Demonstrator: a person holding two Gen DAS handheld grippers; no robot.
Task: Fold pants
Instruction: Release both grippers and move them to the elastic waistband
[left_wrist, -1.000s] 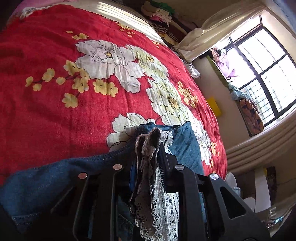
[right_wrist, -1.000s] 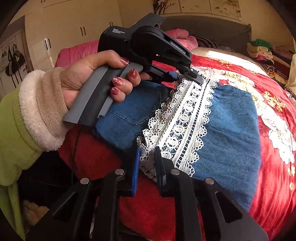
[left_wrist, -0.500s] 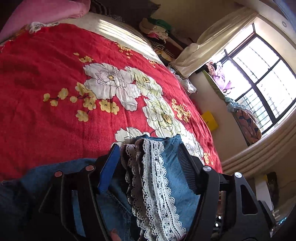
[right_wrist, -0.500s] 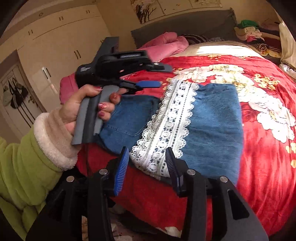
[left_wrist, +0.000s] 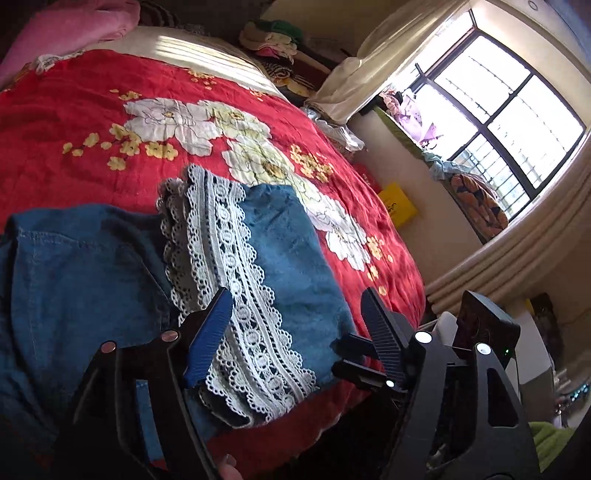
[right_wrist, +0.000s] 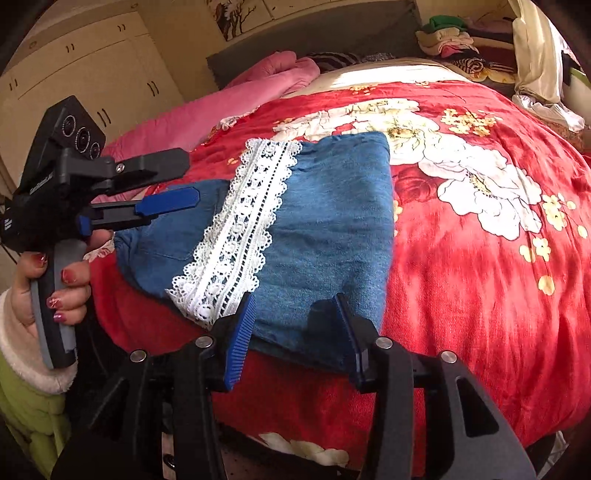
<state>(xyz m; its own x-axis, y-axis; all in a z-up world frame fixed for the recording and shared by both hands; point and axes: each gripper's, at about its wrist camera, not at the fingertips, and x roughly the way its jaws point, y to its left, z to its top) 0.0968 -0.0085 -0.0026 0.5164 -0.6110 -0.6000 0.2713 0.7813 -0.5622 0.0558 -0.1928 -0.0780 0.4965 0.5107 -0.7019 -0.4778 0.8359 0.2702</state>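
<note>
your left gripper (left_wrist: 295, 325) and right gripper (right_wrist: 295, 325) both hang with fingers spread wide, holding nothing. the denim pants (right_wrist: 325, 229) lie folded near the front edge of the red floral bedspread (right_wrist: 480, 258), their white lace trim (right_wrist: 236, 232) running across the top layer. your left hand (right_wrist: 48, 288) grips its handle.

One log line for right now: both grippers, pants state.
left gripper: open, empty | right gripper: open, empty | pants: folded on red bedspread, lace hem on top | phase: fold laid
</note>
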